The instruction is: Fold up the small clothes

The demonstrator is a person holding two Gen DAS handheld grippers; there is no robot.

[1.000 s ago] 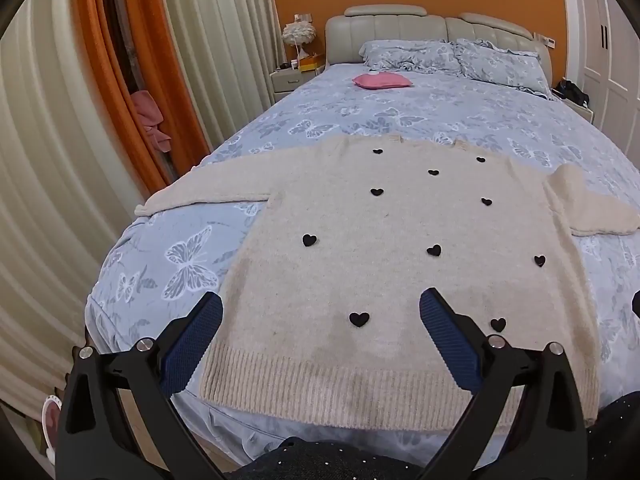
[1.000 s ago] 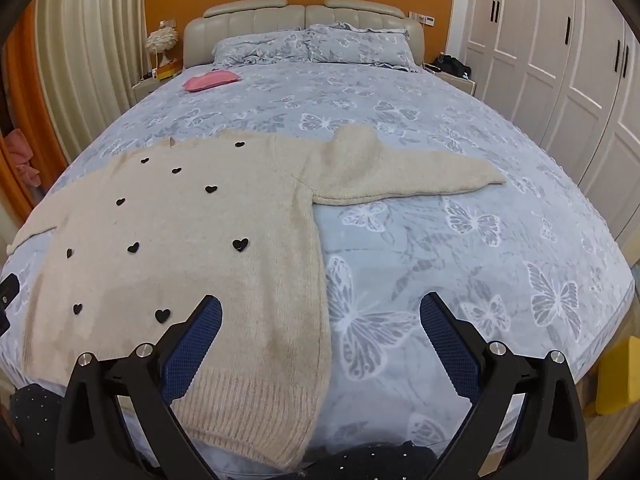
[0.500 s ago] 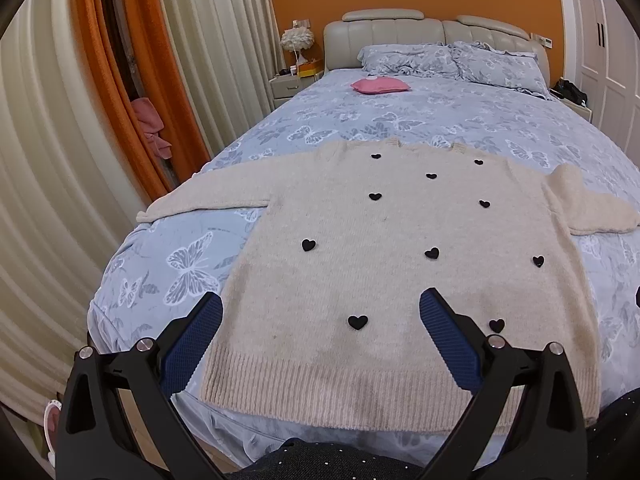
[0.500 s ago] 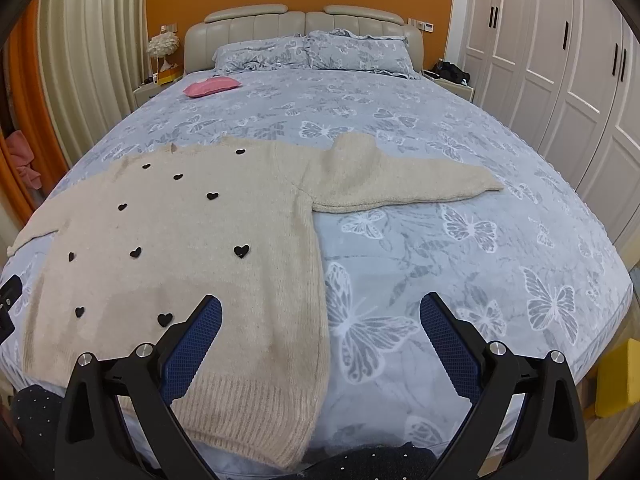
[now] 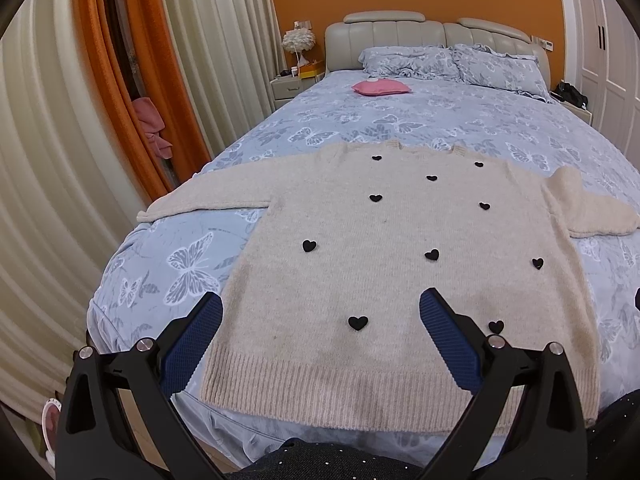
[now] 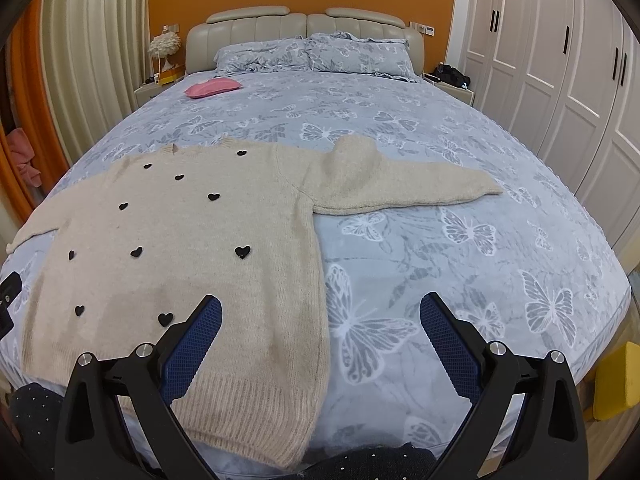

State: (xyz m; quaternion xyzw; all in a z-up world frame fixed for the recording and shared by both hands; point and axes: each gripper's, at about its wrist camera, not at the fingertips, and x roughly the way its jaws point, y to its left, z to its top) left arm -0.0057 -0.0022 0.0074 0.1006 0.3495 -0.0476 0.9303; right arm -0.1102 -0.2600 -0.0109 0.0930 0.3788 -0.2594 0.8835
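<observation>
Where the cream sweater lies spread flat at the foot of the bed, little else shares the blue butterfly-print cover: only a pink cushion far up near the two matching pillows, well apart from the garment. The sweater is face up, its ribbed hem nearest the cameras and hanging just at the bed's edge, both sleeves stretched out sideways, black hearts scattered over the front. Nothing lies on top of it.

The left hand-held gripper hangs above the hem with its blue-padded fingers spread wide, holding nothing. The right hand-held gripper hangs over the sweater's right side seam, one finger above the knit and the other above bare cover, also gaping wide and empty. Dark speckled fabric of the person's clothing shows at the bottom edge of both views.

Around the bed: a padded beige headboard against an orange wall, a feathery lamp on the nightstand to the left, cream and orange curtains along that side with a pink cloth bunched between them, white wardrobe doors along the right, and a yellow object low by the bed's right corner.
</observation>
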